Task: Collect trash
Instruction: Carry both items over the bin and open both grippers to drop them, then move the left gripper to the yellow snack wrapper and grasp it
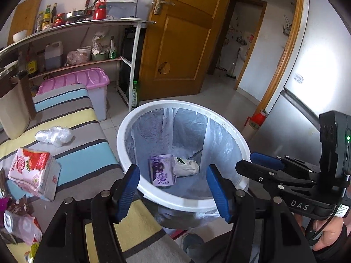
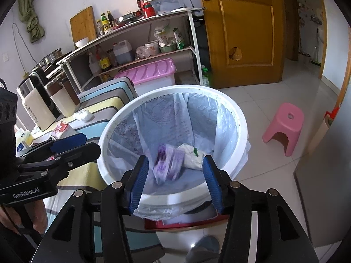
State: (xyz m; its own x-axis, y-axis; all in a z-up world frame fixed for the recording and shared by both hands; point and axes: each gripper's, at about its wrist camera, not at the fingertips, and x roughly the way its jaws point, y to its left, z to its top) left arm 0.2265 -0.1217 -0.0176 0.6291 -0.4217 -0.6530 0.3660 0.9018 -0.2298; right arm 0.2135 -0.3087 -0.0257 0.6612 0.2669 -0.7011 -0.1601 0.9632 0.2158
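Observation:
A white trash bin [image 1: 122,144] lined with a clear bag stands on the floor beside a striped table [image 1: 87,160]. Inside lie a purple carton [image 1: 161,171] and a crumpled white wrapper [image 1: 186,166]. In the right wrist view the bin [image 2: 105,135] holds the purple carton [image 2: 169,162], blurred, and the white wrapper [image 2: 193,155]. My left gripper [image 1: 173,188] is open and empty over the bin's near rim. My right gripper [image 2: 175,179] is open and empty over the bin. On the table lie a crumpled clear plastic [image 1: 53,135] and a red-white tissue pack [image 1: 35,173].
More wrappers [image 1: 17,214] lie at the table's left edge. A pink-lidded box [image 1: 87,81], a shelf rack [image 1: 72,43], a green bottle [image 1: 135,94] and a wooden door [image 1: 182,37] stand behind. A pink stool [image 2: 285,127] is on the floor at right. A fridge [image 1: 307,92] is at right.

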